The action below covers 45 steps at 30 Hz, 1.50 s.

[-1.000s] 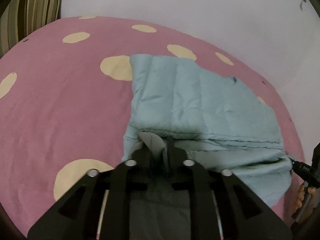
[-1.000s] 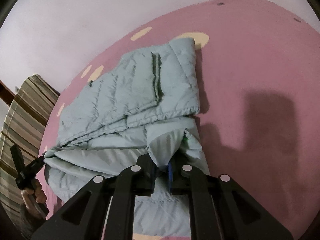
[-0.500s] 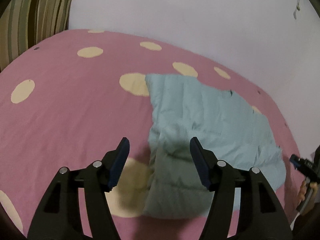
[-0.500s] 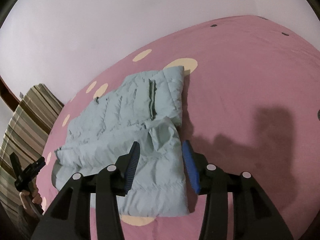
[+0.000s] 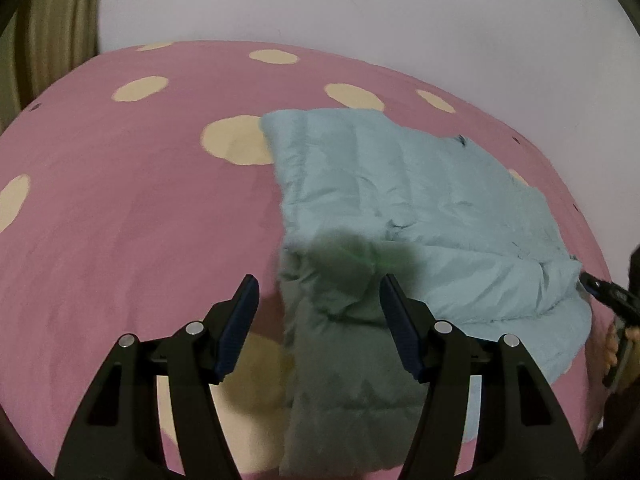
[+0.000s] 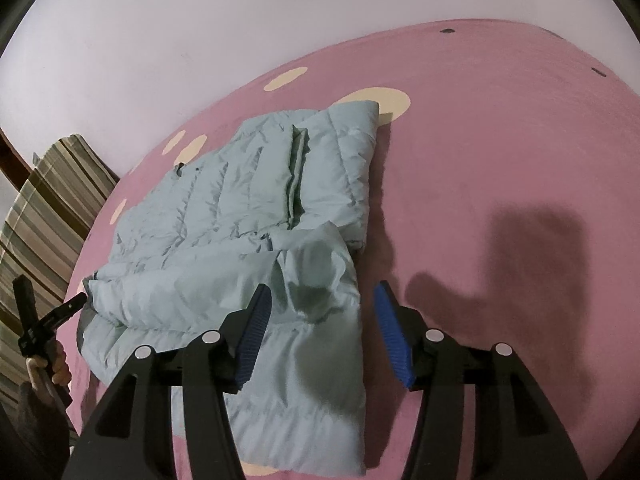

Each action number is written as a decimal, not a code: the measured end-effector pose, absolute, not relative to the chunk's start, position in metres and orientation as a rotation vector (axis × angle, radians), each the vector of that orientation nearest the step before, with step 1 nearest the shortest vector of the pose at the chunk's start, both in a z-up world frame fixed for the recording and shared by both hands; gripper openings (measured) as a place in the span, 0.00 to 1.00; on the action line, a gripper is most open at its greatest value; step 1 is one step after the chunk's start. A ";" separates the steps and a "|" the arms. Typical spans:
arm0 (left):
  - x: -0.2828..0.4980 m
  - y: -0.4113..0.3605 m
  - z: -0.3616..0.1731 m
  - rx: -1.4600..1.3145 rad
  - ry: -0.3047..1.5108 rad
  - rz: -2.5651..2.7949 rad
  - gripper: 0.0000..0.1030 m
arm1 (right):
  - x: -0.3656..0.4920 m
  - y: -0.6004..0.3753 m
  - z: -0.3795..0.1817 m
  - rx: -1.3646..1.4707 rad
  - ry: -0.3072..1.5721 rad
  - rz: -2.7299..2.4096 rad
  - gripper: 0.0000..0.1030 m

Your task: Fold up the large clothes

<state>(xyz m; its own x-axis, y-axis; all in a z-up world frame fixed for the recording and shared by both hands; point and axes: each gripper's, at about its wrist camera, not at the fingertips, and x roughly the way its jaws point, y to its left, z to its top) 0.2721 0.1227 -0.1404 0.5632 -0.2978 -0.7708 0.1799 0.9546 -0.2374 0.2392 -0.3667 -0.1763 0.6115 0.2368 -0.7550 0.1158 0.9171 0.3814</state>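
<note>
Above jacket (image 6: pixel 248 216), both grippers (image 6: pixel 320 312) agape, empty

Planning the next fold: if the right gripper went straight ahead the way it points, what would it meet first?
Probably the light blue padded jacket, its folded-over flap lying just ahead of the right gripper; depth is unclear.

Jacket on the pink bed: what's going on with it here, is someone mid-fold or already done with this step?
A person with a gripper in each hand is folding a light blue puffer jacket on a pink spotted bedspread. The near part lies folded over the rest. Both the left gripper and right gripper have just been opening; their jaws now stand apart above the fabric, gripping nothing. This fold looks set down.
</note>
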 end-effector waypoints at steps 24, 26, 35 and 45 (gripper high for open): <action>0.272 0.102 -0.099 -0.047 0.807 -0.282 0.04 | 0.237 -0.340 -0.141 0.272 0.813 0.059 0.06; 0.277 0.100 -0.088 -0.037 0.781 -0.273 0.04 | 0.242 -0.342 -0.131 0.275 0.790 0.061 0.06; 0.345 0.087 -0.055 -0.009 0.734 -0.186 0.03 | 0.312 -0.353 -0.094 0.298 0.706 0.041 0.06; 0.445 0.060 -0.069 0.061 0.748 -0.064 0.03 | 0.427 -0.355 -0.096 0.286 0.739 -0.010 0.06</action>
